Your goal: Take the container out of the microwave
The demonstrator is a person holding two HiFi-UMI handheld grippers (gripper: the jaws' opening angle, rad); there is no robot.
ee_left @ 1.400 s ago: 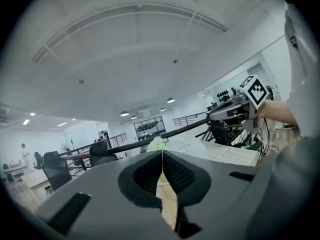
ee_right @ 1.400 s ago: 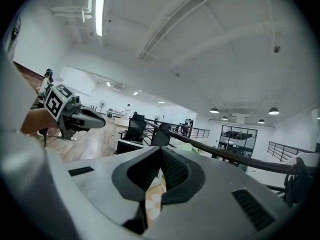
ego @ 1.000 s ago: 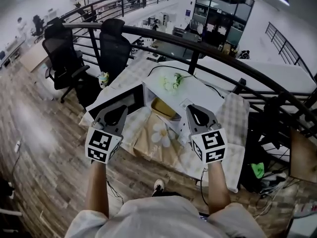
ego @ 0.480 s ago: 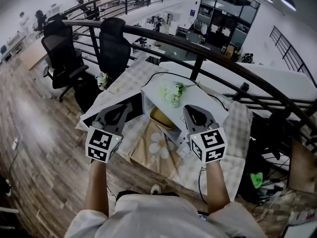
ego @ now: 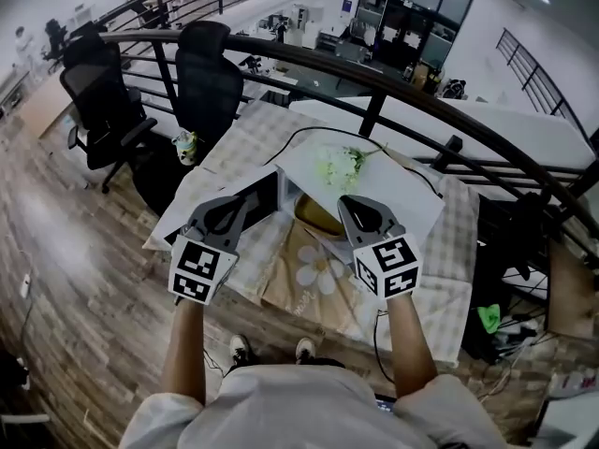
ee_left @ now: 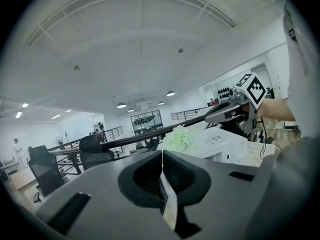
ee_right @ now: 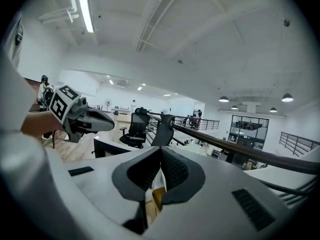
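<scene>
1. Task item: the container [ego: 316, 215], yellowish, sits inside the open microwave [ego: 398, 187] on the table [ego: 451, 251]. It has not been taken out and nothing touches it.
2. Left gripper [ego: 247, 203]: in its own view the jaws are pressed together with nothing between them. In the head view it is in front of the swung-out dark door [ego: 265, 193].
3. Right gripper [ego: 347, 205]: its jaws are likewise together and empty. A sliver of yellow shows through the gap below the pads, which I judge to be the container beyond them, well apart.
4. Reason for the hold: I carry both grippers level, side by side, with the cavity opening between them. I judge this to be an approach posture, lined up to take the container from both sides. The jaws must part first.
5. Hazards: the flowers [ego: 339, 164] lie on the microwave roof, just above the opening. The floral mat [ego: 323, 271] lies in front and is a likely set-down spot.
6. Change from a second ago: the microwave and table now sit closer beneath me. Both grippers have come nearer the opening. The jaws were together then and remain so.
</scene>
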